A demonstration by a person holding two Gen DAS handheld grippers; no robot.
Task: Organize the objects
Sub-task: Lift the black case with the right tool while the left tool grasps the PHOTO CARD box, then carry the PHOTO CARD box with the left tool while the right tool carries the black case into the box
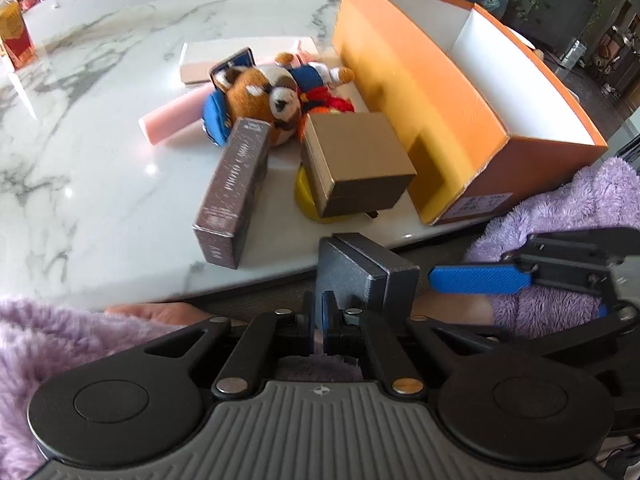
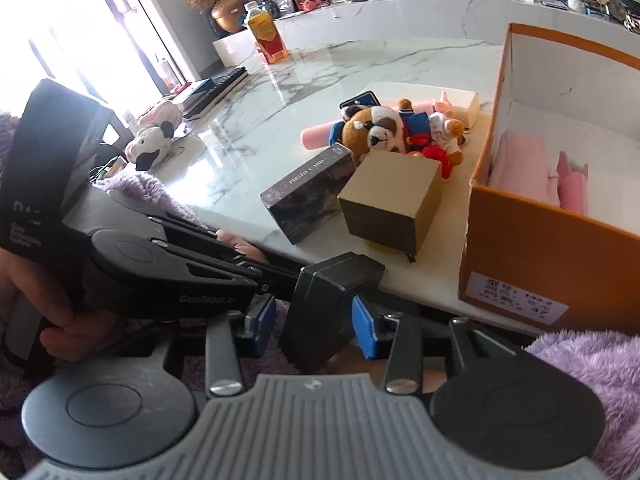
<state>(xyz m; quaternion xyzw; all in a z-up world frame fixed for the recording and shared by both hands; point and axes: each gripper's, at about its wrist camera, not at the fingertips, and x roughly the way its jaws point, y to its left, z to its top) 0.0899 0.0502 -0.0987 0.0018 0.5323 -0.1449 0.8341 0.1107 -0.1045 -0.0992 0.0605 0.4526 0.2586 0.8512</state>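
Dark case (image 2: 328,312): off the table (image 1: 100,168), at its near edge. Left gripper (image 1: 318,326) clamped tight on one edge; right gripper (image 2: 314,320) half open astride it, pads apart from it. Looks rigid, light, smooth-sided; take by its flat faces.
Brown box (image 1: 232,192): reads "PHOTO CARD"; stiff.
Gold box (image 1: 356,164): stiff card.
Plush toys (image 1: 272,96): soft, squashable.
Orange box (image 1: 460,128): label unreadable.
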